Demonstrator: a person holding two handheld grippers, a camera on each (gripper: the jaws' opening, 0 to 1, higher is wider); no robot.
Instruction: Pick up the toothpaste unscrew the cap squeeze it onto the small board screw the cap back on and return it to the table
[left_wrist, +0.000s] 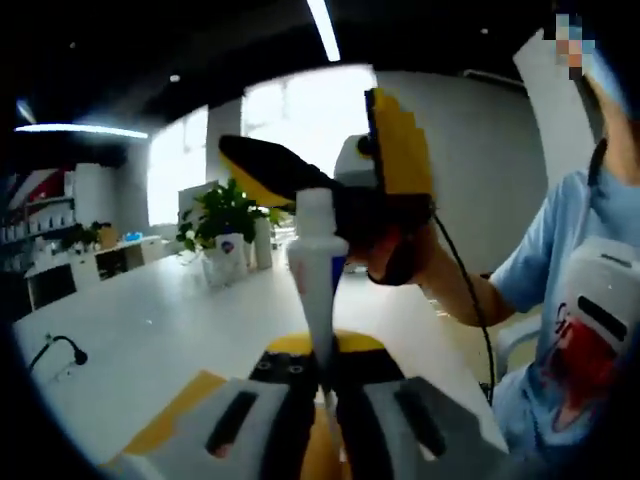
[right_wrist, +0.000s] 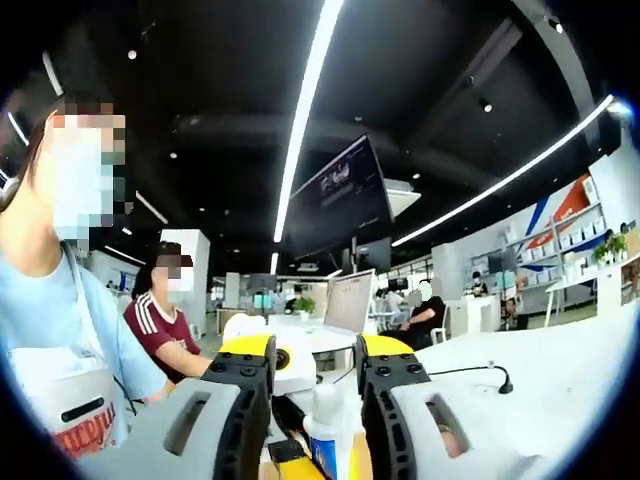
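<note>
1. left gripper view: the left gripper (left_wrist: 325, 400) is clamped on the crimped tail of the toothpaste tube (left_wrist: 318, 270), which stands upright along the jaw line, cap end pointing away. the right gripper (left_wrist: 345, 190) meets that top end from the right, above the white table (left_wrist: 150, 320).
2. right gripper view: the right gripper (right_wrist: 315, 385) has its jaws on either side of the tube's cap end (right_wrist: 325, 425); contact looks likely, but i cannot tell whether they are pressed shut. the tube's long axis runs straight in between the jaws, so a twist about it suits unscrewing.

left gripper (left_wrist: 328, 400): grey jaws, yellow-black body | right gripper (right_wrist: 318, 400): same, black cable | person (left_wrist: 560, 300): light-blue shirt, white apron

Left gripper view faces the person, right gripper view opposite, toothpaste (left_wrist: 318, 262) shared close-up
</note>
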